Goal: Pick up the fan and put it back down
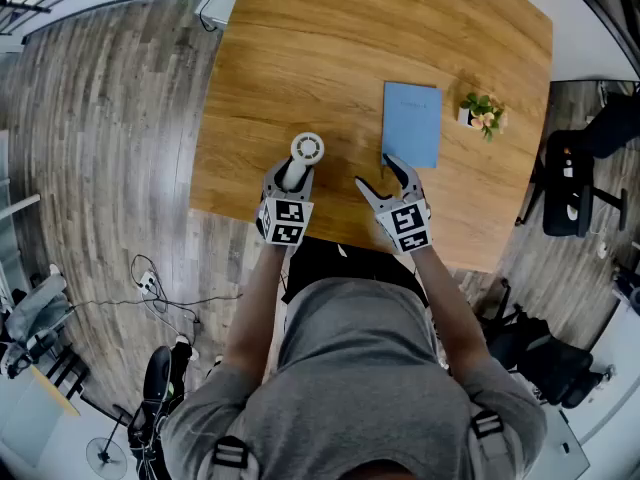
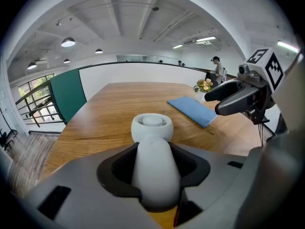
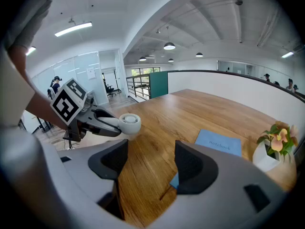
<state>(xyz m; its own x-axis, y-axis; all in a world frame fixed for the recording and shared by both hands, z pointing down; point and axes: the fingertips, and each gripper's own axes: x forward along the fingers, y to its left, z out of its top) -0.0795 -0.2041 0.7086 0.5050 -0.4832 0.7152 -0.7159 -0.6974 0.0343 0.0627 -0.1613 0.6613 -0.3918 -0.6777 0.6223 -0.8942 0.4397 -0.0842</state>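
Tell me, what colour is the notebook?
The notebook is light blue; the head view shows it best.

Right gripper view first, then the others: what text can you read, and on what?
"Notebook": on the cover of the blue notebook, small but legible in the right gripper view.
Marker cubes: square patterns only, no words.
Nothing else is readable; in the other views the notebook's print is too small.

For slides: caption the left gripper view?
Left claw holds the white fan over the wooden table, right claw alongside.

Wooden table [image 1: 330, 58], grey plank floor [image 1: 100, 148]
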